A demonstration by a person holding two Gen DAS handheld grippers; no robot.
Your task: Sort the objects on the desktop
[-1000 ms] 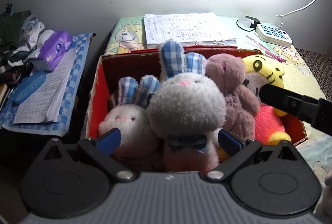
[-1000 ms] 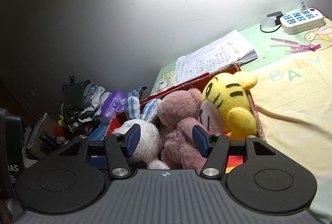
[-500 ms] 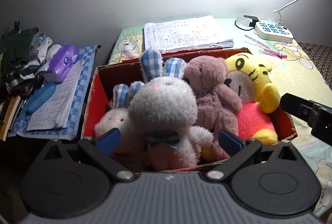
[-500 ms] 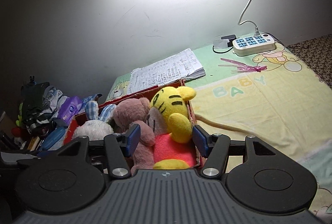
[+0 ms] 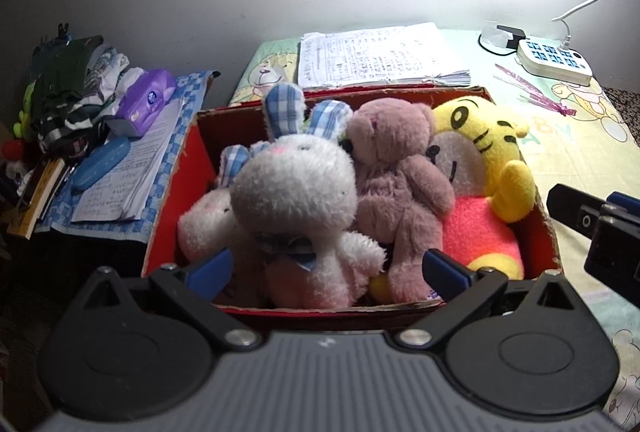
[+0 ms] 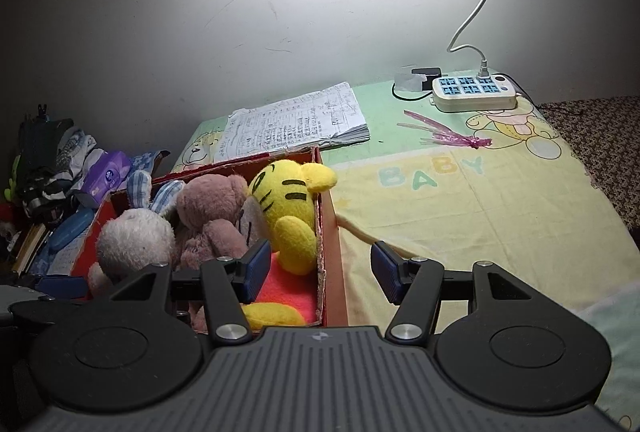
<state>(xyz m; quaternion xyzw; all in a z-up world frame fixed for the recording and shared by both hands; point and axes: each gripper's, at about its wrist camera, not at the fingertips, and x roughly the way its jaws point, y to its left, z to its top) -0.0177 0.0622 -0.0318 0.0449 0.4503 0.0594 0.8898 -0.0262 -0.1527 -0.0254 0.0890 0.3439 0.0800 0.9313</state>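
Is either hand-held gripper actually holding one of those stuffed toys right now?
No. The left hand-held gripper and right hand-held gripper both stand open and empty above the red box.

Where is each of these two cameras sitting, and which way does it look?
Left wrist: on the left gripper, looking down into the red box of plush toys; its open fingers show, plus the right gripper at the edge.
Right wrist: on the right gripper, over the box's right wall; open fingers show.
Shared: box, yellow tiger, papers, power strip.

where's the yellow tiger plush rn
In the red box at its right end in the left wrist view, the yellow tiger plush leans beside the pink bear.
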